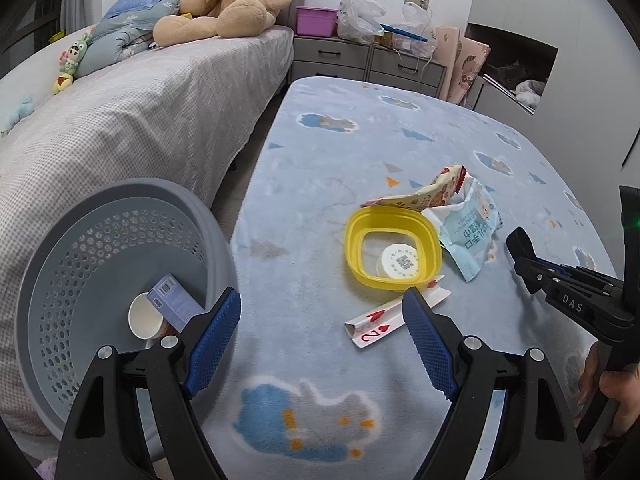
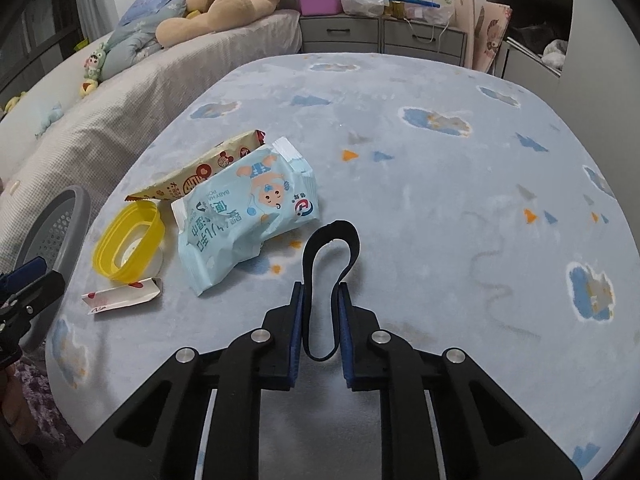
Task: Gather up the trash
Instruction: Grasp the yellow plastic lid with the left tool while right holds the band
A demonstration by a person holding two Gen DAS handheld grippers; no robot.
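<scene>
The right tool [image 2: 320, 292] is pinching a black elastic band loop [image 2: 330, 248], its blue pads pressed against the loop's two sides, with the free end of the loop arching up beyond the fingertips above the pale blue cloud-patterned blanket [image 2: 440, 184] that covers the counter. The left tool [image 1: 322, 320] stands spread wide with nothing between its fingers, over the near edge of the blanket.

Taking the yellow plastic lid ring [image 1: 394, 250] as the landmark: a white round cap [image 1: 400, 262] lies inside it; a folded red-and-white playing card [image 1: 380, 320] lies just in front of it; a light blue wet-wipes packet [image 1: 470, 236] touches its right side; a beige printed snack wrapper [image 1: 424, 192] lies just behind it. Well to its left, off the blanket's edge, a grey perforated plastic basket [image 1: 80, 256] holds a white paper cup [image 1: 145, 316] and a small purple carton [image 1: 174, 302]. Farther behind, a brown teddy bear [image 1: 236, 4] sits on a bed [image 1: 140, 100].
</scene>
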